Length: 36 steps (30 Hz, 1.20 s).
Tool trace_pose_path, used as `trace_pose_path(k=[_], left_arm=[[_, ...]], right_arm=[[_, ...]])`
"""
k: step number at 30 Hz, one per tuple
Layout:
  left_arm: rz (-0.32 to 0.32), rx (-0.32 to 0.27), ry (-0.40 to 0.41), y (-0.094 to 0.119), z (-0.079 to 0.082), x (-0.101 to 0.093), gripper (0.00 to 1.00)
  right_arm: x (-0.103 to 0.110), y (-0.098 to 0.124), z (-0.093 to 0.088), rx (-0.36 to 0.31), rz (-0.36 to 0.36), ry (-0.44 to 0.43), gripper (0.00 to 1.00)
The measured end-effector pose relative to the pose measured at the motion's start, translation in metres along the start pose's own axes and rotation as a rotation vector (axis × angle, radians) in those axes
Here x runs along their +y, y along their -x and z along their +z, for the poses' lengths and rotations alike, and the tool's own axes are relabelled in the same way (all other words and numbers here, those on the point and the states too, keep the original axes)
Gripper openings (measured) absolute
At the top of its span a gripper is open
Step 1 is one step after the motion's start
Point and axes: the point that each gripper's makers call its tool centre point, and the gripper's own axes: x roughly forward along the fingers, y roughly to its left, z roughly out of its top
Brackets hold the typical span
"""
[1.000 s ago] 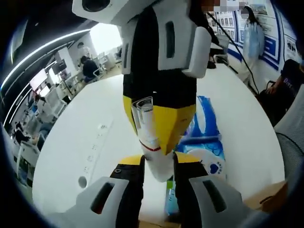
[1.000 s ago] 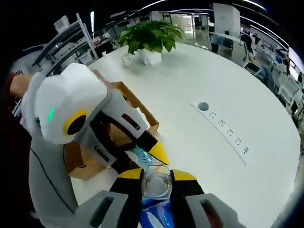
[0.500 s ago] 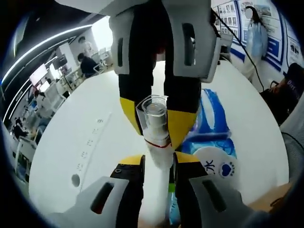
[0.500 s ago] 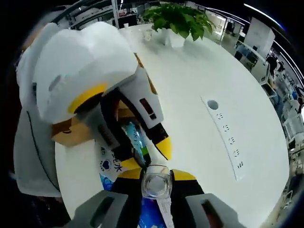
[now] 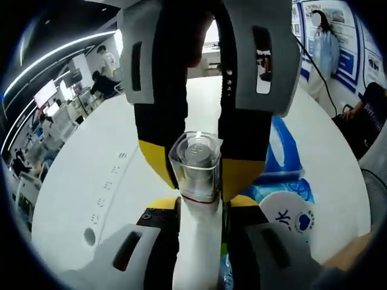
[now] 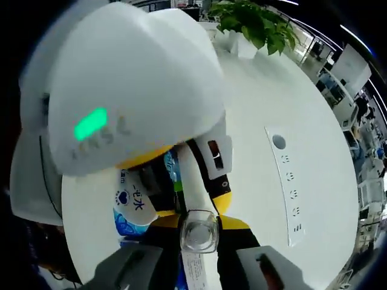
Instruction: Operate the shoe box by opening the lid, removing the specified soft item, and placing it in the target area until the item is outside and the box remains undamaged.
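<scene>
Both my claws, left gripper (image 5: 199, 208) and right gripper (image 6: 198, 232), clamp one clear-capped white bottle (image 5: 195, 166) above the blue tissue pack (image 5: 284, 199) at four o'clock, so I'd release one side slowly.

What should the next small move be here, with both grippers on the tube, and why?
Probably open the right gripper and back it off. Its jaws pinch just the clear cap, which might pull loose, while the left gripper clamps the white tube by its body above the table, so it can likely carry it alone.
</scene>
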Motion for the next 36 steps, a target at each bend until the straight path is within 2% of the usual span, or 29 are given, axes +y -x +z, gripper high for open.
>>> trace_pose_path(k=[5,11,24,36], left_arm=[[-0.008,-0.004,0.020,-0.004,-0.003,0.000,0.21],[-0.007,-0.002,0.023,-0.008,-0.007,0.000,0.21],[-0.012,-0.002,0.056,-0.014,-0.012,0.002,0.20],[-0.023,0.006,0.133,-0.011,-0.016,-0.001,0.19]], right_arm=[[0.002,-0.006,-0.005,0.035,0.009,0.067,0.17],[0.001,-0.011,-0.007,0.054,0.006,0.101,0.17],[-0.003,-0.015,-0.007,0.056,0.008,0.113,0.18],[-0.006,-0.017,-0.006,0.044,0.005,0.101,0.20]])
